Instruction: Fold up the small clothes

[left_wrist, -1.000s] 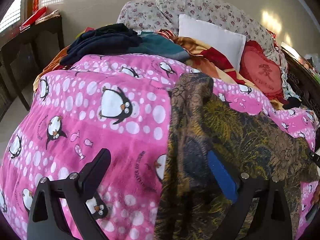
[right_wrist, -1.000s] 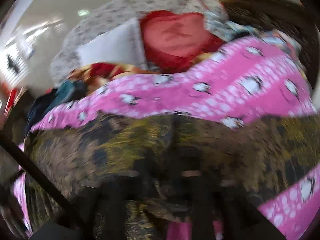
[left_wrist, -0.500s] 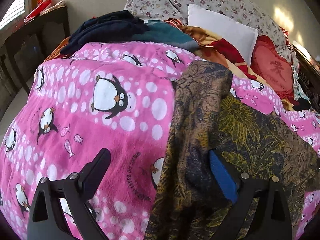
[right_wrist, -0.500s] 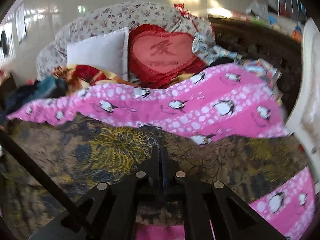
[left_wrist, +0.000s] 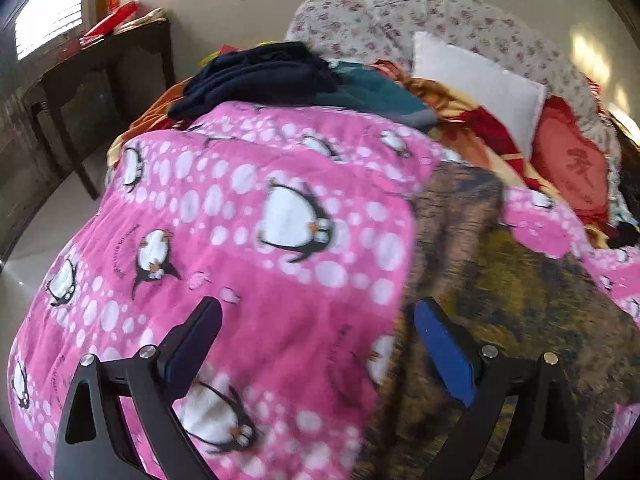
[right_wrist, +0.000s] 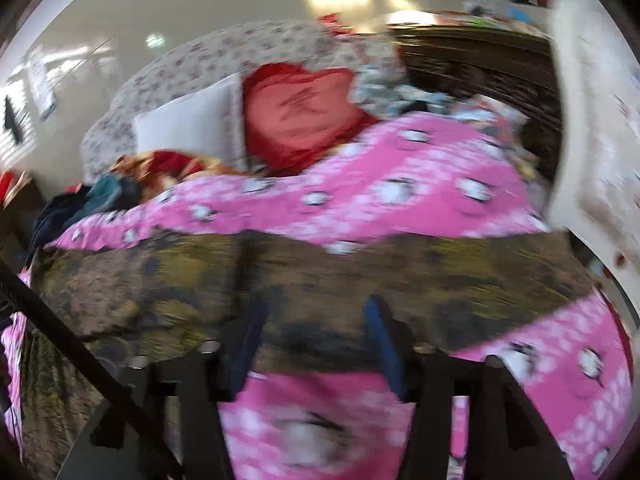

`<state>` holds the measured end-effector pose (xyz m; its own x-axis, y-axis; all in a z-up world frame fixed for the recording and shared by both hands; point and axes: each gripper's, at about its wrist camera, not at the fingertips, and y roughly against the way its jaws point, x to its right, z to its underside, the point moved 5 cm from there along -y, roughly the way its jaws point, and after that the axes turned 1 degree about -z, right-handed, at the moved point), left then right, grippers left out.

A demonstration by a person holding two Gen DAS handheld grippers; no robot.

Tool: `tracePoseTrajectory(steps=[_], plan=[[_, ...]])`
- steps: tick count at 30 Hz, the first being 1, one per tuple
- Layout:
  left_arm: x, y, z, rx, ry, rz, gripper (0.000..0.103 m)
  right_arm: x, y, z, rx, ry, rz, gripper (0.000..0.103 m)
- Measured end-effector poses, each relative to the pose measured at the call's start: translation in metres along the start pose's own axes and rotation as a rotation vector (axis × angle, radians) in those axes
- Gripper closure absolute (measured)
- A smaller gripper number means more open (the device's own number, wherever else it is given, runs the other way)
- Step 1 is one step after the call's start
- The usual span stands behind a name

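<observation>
Right wrist view: right gripper (right_wrist: 316,340) spread over the brown floral garment (right_wrist: 320,276) on the pink penguin blanket (right_wrist: 420,184); left gripper (left_wrist: 316,344) spread too. Between folds; next, pinch its near edge.

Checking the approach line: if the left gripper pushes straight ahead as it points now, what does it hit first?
Most likely the pink penguin blanket: the open left gripper frames bare blanket. The brown patterned garment starts at its right finger, so it may brush that edge; depth is unclear.
</observation>
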<state>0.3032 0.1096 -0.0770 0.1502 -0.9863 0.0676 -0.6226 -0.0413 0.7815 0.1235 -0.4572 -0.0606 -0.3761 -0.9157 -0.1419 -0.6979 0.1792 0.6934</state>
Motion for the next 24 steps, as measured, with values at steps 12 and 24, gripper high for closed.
tracePoseTrajectory(steps=[12,24], plan=[[0.076,-0.037,0.02,-0.14,-0.09,0.088,0.006,0.182,-0.012,0.046,-0.08,-0.422,0.105,0.03],[0.089,0.037,0.027,-0.046,-0.102,0.138,0.006,0.233,-0.051,0.018,0.039,-0.654,0.077,0.023]])
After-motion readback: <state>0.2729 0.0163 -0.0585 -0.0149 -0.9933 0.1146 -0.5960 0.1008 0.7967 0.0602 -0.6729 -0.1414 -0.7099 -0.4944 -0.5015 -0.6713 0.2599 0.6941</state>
